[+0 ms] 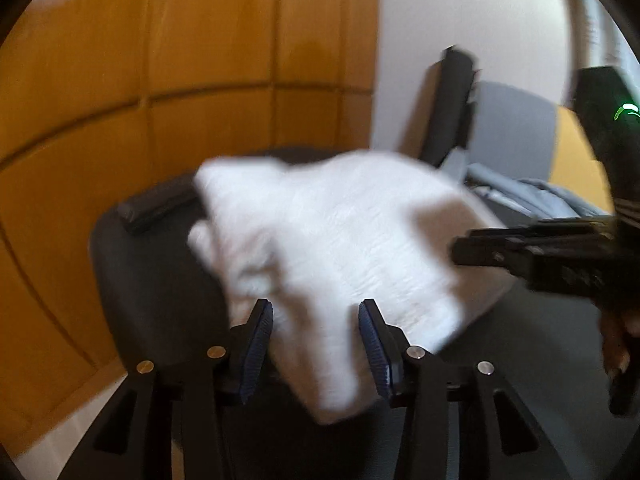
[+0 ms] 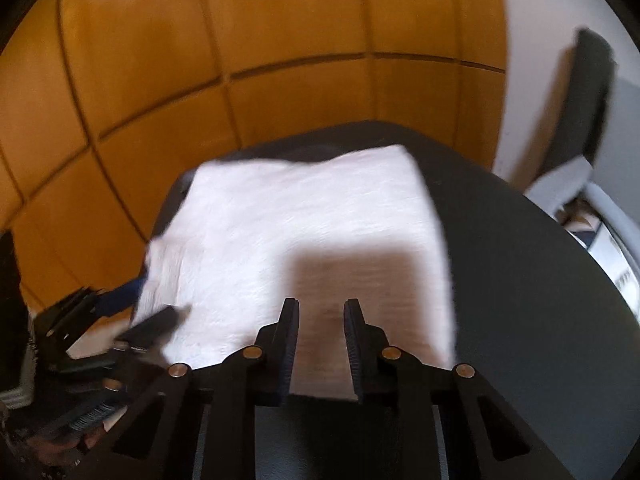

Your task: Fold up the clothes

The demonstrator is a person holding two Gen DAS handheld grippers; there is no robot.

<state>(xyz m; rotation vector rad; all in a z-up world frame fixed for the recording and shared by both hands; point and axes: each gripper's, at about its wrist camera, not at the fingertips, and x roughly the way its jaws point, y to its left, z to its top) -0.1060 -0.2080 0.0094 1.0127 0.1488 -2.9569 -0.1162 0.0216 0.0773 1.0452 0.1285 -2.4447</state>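
A folded white cloth [image 1: 340, 248] lies on a dark round table [image 1: 152, 288]; it also shows in the right wrist view [image 2: 304, 224]. My left gripper [image 1: 316, 320] is open, its blue-padded fingers straddling the cloth's near edge. In the right wrist view the left gripper [image 2: 156, 312] sits at the cloth's left corner, one finger above and one below the edge. My right gripper [image 2: 318, 316] is open just above the cloth's near edge, casting a shadow on it. It shows from the side in the left wrist view [image 1: 472, 248], over the cloth's right edge. The frames are blurred.
A small dark flat object [image 1: 156, 208] lies on the table beyond the cloth. Orange wall panels [image 2: 200, 60] stand close behind the table. A dark chair [image 1: 448, 112] with grey clothing [image 1: 532, 196] on it stands at the right.
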